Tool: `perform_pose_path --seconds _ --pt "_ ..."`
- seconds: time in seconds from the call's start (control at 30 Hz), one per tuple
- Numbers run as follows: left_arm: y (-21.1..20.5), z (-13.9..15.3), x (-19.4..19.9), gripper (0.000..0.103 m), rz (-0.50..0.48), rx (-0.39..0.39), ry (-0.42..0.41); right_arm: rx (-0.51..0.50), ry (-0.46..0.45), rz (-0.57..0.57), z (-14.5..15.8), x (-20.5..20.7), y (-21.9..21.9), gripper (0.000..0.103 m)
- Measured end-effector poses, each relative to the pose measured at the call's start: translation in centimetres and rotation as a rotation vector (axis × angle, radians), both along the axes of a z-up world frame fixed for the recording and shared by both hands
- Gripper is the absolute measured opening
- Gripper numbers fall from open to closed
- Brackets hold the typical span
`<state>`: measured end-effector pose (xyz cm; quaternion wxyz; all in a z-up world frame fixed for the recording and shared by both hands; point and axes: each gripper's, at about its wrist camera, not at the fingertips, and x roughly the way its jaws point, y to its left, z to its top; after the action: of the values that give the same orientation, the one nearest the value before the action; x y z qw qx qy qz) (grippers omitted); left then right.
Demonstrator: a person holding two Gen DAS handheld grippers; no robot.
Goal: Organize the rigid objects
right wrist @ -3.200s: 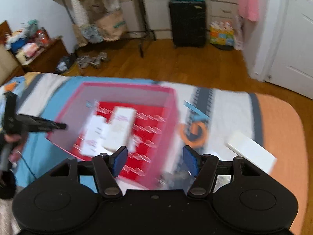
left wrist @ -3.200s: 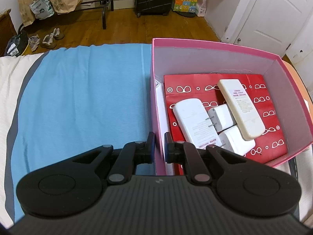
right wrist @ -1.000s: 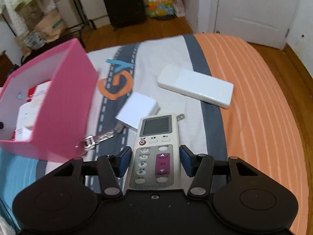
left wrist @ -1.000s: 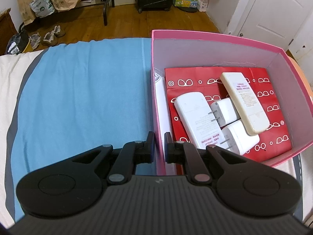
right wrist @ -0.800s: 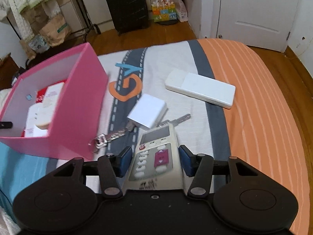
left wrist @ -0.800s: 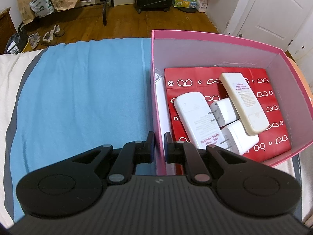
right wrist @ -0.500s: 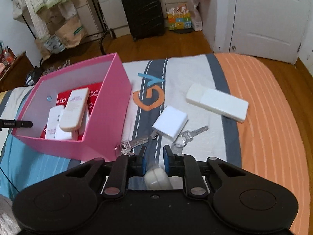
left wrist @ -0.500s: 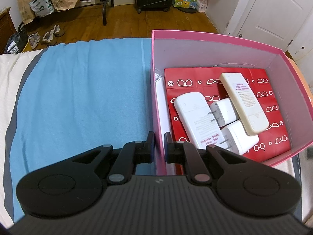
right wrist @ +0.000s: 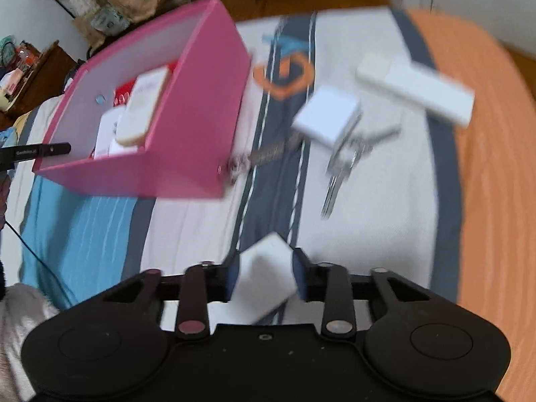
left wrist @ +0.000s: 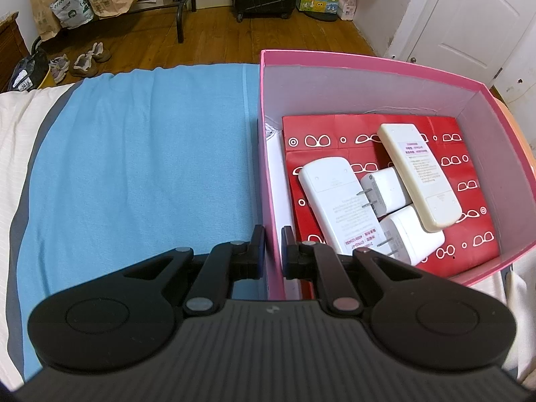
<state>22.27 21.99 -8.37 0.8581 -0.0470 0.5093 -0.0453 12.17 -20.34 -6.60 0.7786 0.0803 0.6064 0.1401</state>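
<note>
Left gripper (left wrist: pixel 272 246) clamped on near wall of pink box (left wrist: pixel 368 67). Right gripper (right wrist: pixel 266 276), right of box, jaws just opening, white charger block (right wrist: pixel 264 284) between them; contact unclear from blur.

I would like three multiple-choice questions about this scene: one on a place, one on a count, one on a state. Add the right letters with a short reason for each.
1. Where do the keys lie?
A. on the floor
B. on a chair
C. on the bed cover, outside the pink box

2. How many white items lie in the pink box?
A. four
B. two
C. six

3. In what state is the left gripper?
A. wide open
B. shut on the box's side wall
C. holding a remote

Answers:
1 C, they rest on the cover to the right of the box.
2 A, two remotes and two plug adapters.
3 B, its fingers pinch the wall.
</note>
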Motion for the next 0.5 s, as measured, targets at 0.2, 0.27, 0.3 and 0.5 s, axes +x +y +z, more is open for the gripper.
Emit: perform_pose_path --seconds 0.2,0.27,0.3,0.5 --pt "0.0 0.0 0.0 0.008 0.000 -0.001 0.000 0.086 0.162 -0.124 -2.5 -0.7 1.3 0.069" --pt "0.0 0.0 0.0 0.008 0.001 -0.002 0.000 0.075 0.211 -0.170 -3.4 -1.5 1.9 0.073" --pt "0.0 0.0 0.0 0.008 0.000 -0.002 0.000 0.074 0.228 -0.197 -3.9 -1.8 2.1 0.073" --pt "0.2 0.0 0.0 0.008 0.001 -0.011 0.000 0.044 0.221 -0.332 -5.9 -2.1 3.5 0.079"
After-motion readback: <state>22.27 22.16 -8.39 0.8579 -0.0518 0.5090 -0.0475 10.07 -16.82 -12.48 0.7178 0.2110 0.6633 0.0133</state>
